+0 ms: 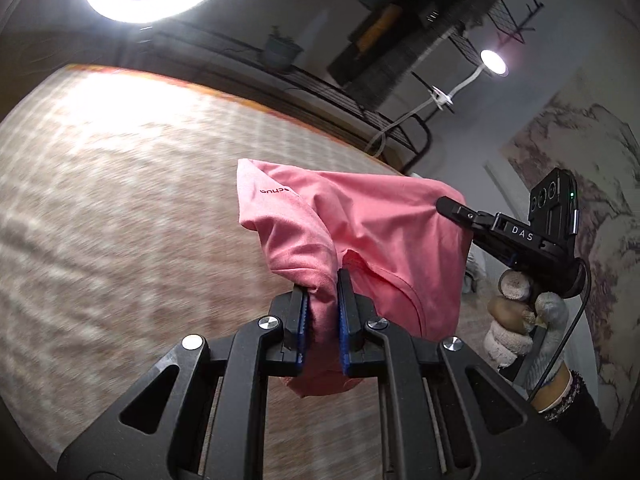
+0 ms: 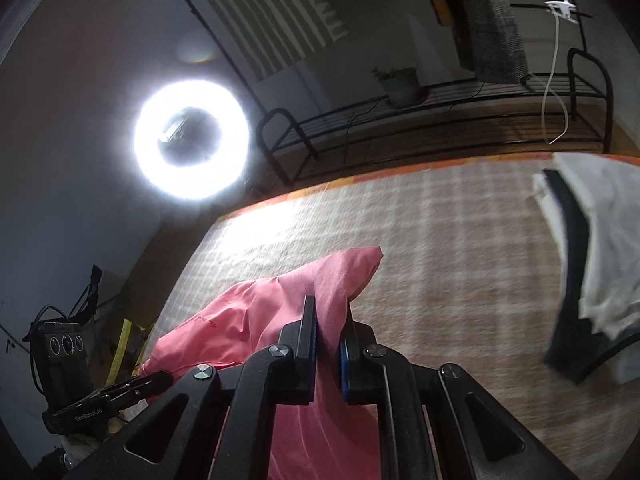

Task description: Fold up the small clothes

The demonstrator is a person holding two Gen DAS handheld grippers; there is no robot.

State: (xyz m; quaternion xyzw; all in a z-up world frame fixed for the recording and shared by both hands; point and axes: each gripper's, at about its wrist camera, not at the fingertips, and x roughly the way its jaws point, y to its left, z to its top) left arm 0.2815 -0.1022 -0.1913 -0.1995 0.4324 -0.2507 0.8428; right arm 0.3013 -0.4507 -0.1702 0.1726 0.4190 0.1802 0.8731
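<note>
Left gripper [image 1: 324, 288] and right gripper [image 2: 330, 316] each pinch the pink shirt [image 1: 360, 232], both tilted down, above the bed [image 1: 120, 200].

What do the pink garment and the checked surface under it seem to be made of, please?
Pink garment: a soft matte knit, probably cotton jersey; it drapes in loose folds and bunches between the pads of both grippers, left and right. Checked surface: apparently a woven or fuzzy textile cover with an orange border; blur hides the weave.
</note>
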